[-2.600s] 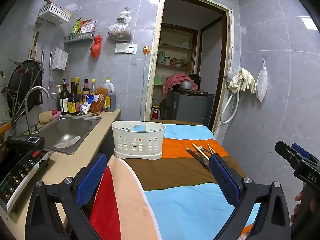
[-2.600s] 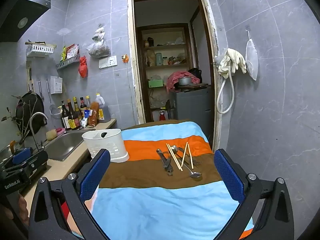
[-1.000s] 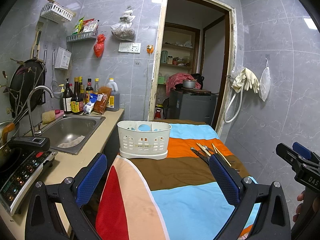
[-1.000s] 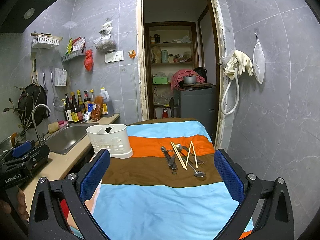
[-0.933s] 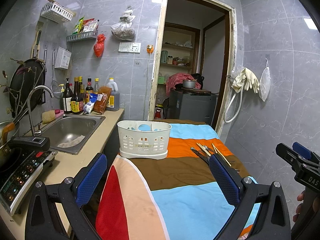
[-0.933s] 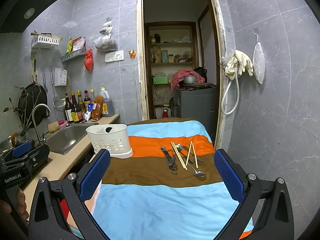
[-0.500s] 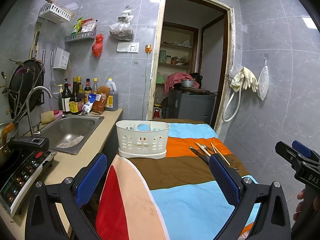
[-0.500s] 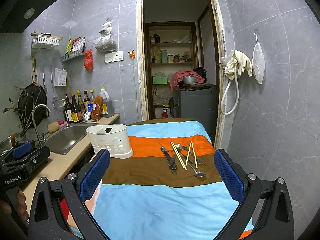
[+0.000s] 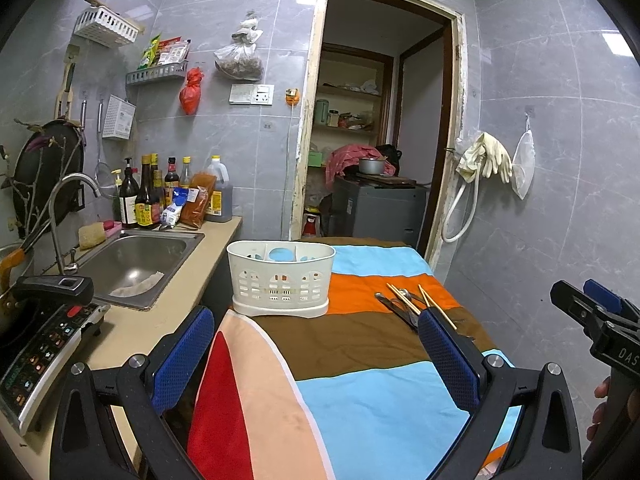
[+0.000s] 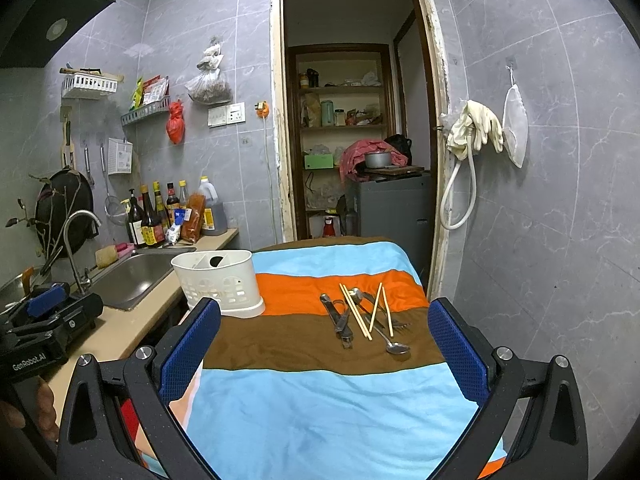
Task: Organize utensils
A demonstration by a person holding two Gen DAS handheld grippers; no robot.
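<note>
on the striped table [image 10: 320, 412], both tools wide open, empty, barely shifted; utensils [image 10: 366, 318] seemingly untouched beside caddy [image 10: 220, 280].

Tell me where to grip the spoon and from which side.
Grip the spoon by its handle just behind the bowl, coming from above with the right gripper. It lies flat on the cloth, bowl nearest and clear; farther up, chopsticks and a fork cross the handle.
</note>
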